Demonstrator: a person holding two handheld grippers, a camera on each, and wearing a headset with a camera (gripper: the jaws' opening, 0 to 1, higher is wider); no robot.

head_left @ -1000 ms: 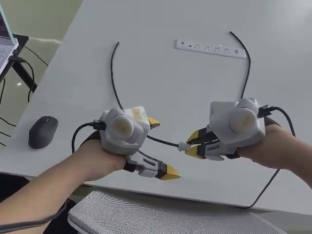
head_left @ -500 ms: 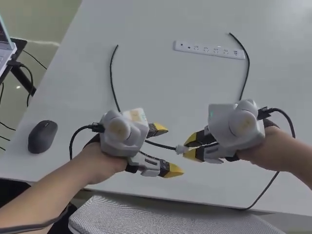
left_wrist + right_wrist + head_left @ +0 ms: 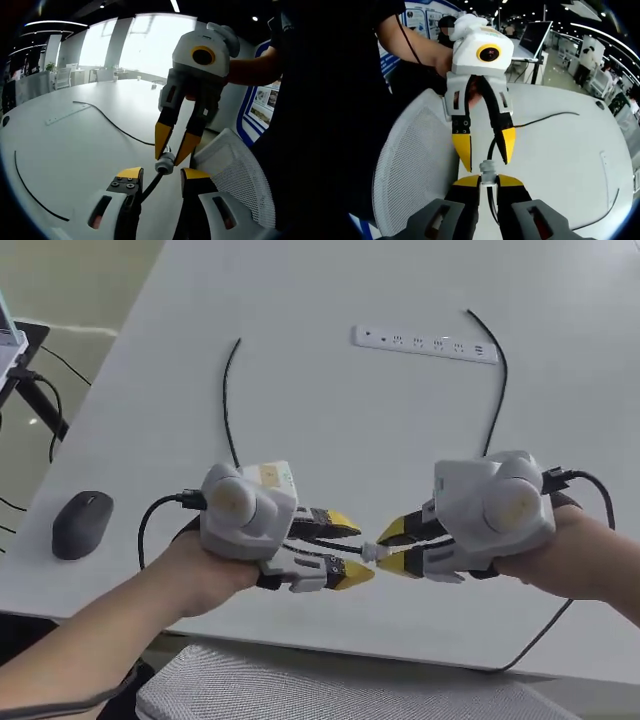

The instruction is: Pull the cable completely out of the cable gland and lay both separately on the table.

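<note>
A small white cable gland (image 3: 372, 552) hangs in the air above the table's near edge, with my right gripper (image 3: 392, 548) shut on it. In the right gripper view the gland (image 3: 489, 172) sits pinched between my yellow pads (image 3: 467, 181). The black cable (image 3: 228, 410) runs left out of the gland, between the jaws of my left gripper (image 3: 353, 550), then curves away over the table. My left gripper (image 3: 162, 174) is open, its jaws on either side of the cable (image 3: 150, 186) just behind the gland (image 3: 165, 162), with a gap on both sides.
A white power strip (image 3: 425, 342) lies at the far side of the white table (image 3: 330, 430), and its black cord (image 3: 497, 410) runs down past my right hand and off the front edge. A black mouse (image 3: 80, 523) sits at the left. A grey mesh chair (image 3: 300, 690) stands below the grippers.
The left gripper's jaws have narrowed around the cable and moved right, closer to the gland. The right gripper has stayed shut on the gland and has hardly moved.
</note>
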